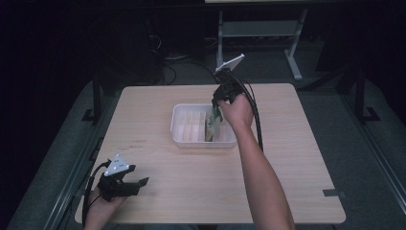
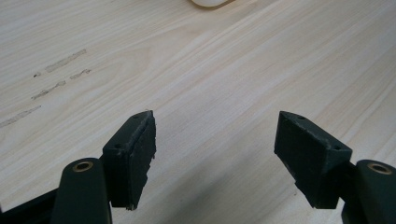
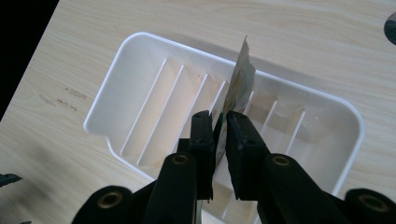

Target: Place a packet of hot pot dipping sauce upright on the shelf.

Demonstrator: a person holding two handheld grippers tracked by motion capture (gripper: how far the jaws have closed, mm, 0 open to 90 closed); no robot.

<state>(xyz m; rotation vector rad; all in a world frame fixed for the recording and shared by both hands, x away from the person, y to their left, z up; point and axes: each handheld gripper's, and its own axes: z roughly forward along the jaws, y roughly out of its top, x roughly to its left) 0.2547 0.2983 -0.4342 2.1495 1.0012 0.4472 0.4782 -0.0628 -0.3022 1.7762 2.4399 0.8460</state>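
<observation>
Standing a packet (image 3: 239, 79) in the tray (image 3: 116, 60) — right gripper (image 3: 220, 122) jaws barely apart round it. Light, floppy; pinch top edge. Left gripper (image 2: 212, 140) spread, empty.

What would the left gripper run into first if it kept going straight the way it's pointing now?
The left gripper points low across the pale wooden table, jaws wide apart with nothing between them. It would probably meet the bare tabletop first; the white plastic slotted tray lies farther ahead, though depth is unclear.

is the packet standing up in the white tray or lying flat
Standing up. The packet sits on edge in a slot between the dividers of the white tray, its top above the rim, between the right tool jaws.
</observation>
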